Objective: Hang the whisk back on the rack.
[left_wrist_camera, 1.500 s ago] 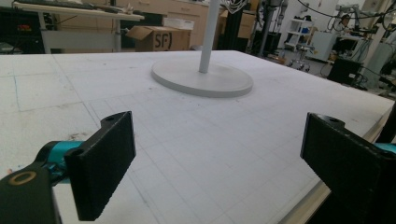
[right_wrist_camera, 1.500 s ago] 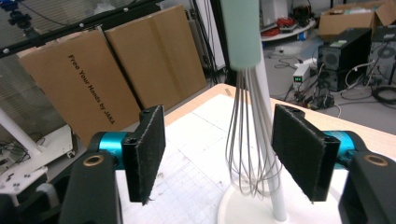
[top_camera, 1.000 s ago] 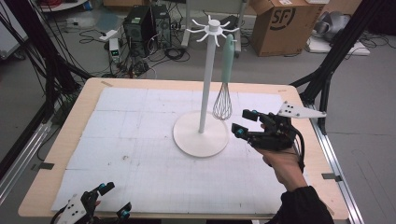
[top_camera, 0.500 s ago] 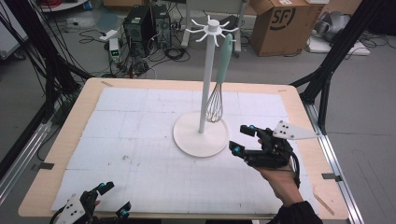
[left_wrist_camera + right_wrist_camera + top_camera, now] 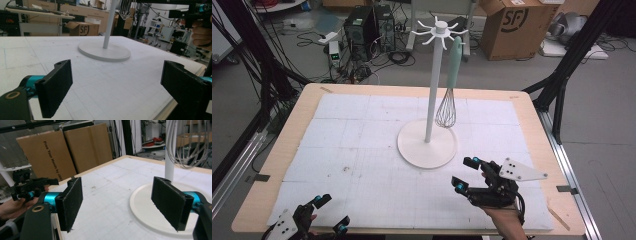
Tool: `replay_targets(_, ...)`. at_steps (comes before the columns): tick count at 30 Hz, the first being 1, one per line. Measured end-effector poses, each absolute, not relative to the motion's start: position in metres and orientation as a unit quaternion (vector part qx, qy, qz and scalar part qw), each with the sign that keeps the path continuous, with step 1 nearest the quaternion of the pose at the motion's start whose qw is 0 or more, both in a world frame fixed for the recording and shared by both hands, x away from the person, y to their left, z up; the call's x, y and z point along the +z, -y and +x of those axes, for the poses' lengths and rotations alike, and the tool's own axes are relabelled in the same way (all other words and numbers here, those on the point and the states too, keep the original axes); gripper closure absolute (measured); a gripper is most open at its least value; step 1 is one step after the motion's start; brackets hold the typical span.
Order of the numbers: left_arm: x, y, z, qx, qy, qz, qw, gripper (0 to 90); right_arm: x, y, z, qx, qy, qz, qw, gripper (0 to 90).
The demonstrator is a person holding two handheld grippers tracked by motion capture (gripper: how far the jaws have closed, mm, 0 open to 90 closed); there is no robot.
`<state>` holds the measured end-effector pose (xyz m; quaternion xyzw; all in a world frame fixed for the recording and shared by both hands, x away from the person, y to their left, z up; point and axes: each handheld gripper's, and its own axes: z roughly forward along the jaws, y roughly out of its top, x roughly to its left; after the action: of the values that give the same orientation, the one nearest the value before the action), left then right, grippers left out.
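On the white mat, a wire whisk with a mint-green handle is seen hung on the white hook stand — seemingly done; both the right gripper and left gripper are spread wide, empty.

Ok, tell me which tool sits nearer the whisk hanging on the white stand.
Right. The right tool is just in front of the stand's base, below the whisk; the left tool is at the table's near left corner, much farther off.
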<state>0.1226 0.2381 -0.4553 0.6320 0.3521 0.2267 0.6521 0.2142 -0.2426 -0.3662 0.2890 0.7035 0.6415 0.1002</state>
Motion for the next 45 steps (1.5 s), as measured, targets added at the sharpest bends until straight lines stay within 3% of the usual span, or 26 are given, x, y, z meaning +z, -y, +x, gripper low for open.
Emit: replay_targets(45,-0.455,-0.248,0.127,0.247,-0.358,0.617,0.656,10.6,-0.431,0.271,0.184,0.660,-0.666,0.342,0.059,24.6)
